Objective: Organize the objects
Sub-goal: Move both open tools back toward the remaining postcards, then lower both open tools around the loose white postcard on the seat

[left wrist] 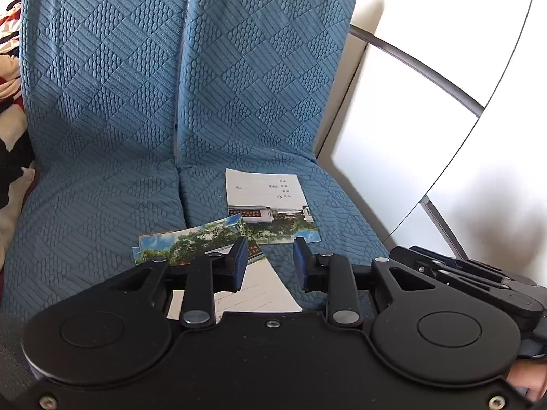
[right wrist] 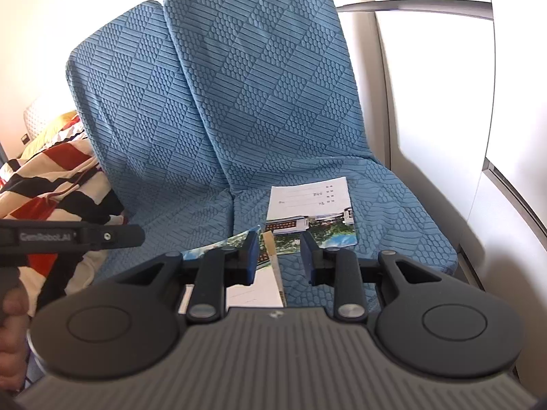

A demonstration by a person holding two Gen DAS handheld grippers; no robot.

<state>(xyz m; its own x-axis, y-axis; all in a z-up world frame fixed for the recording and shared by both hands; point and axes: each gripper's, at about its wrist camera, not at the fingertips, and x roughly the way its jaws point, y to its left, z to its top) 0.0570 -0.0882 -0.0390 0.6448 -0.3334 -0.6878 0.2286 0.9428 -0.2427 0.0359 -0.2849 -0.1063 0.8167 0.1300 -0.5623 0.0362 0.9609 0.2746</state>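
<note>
Two thin paper booklets with photo covers lie on the blue textured seat cushion (left wrist: 307, 266). One, the white-topped booklet (left wrist: 270, 205), sits flat and square further back toward the backrest. The other, the angled booklet (left wrist: 191, 239) with trees printed on it, lies nearer you and skewed, its long axis running from lower left up to the right, one corner just overlapping the first.

Your left hand-held gripper (left wrist: 270, 263) has its jaws spread with nothing between the pads; the angled booklet passes just under its left finger, so this hand looks the nearer one. Your right hand-held gripper (right wrist: 278, 259) is likewise spread and empty, hovering over the same near corner, with the white-topped booklet straight ahead of it.
</note>
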